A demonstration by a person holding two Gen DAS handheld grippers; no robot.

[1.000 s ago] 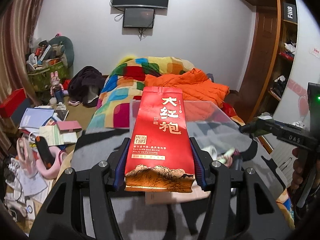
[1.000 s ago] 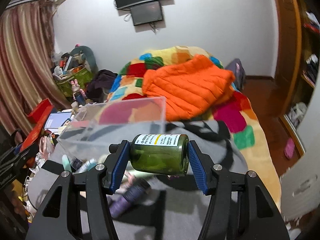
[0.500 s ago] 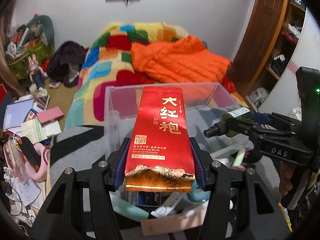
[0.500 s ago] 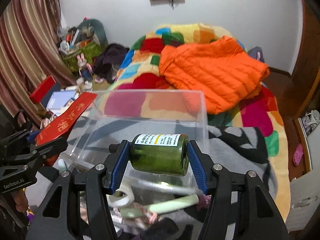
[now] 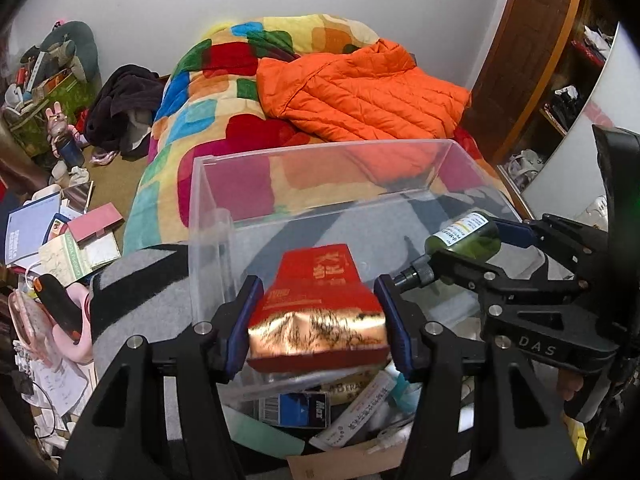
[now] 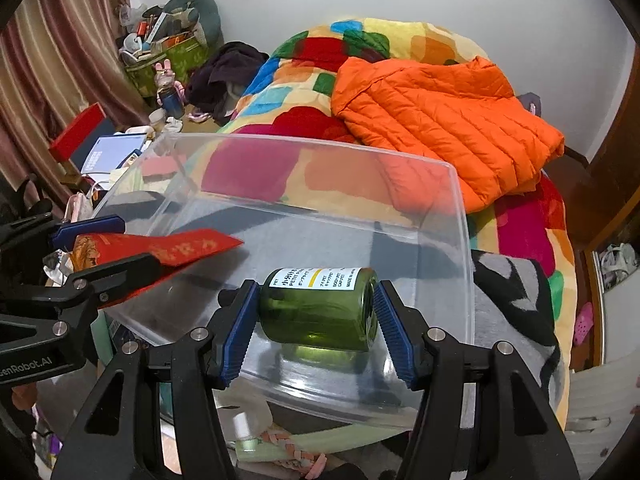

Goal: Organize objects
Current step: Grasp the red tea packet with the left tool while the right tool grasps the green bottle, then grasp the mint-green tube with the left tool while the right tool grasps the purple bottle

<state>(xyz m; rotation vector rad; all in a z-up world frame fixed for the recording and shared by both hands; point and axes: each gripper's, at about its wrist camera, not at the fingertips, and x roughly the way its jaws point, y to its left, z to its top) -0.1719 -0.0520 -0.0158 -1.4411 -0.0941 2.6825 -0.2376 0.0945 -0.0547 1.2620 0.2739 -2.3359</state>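
Between the blue pads of the left gripper point(image 5: 318, 326) sits a red tea pouch point(image 5: 316, 300), clamped at its gold-printed lower end and tipped forward over the near wall of a clear plastic bin point(image 5: 208, 216). To its right, the right gripper point(image 6: 316, 322) holds a green bottle point(image 6: 320, 312) sideways, pads pressing on its two ends, white label facing up, just above the bin's near edge. Ahead of both grippers the bin's grey floor looks bare. Below the left gripper lie a blue box point(image 5: 296, 410), tubes and a cardboard flap. Beyond the bin, an orange jacket point(image 5: 360, 92) lies on a patchwork blanket point(image 5: 208, 92).
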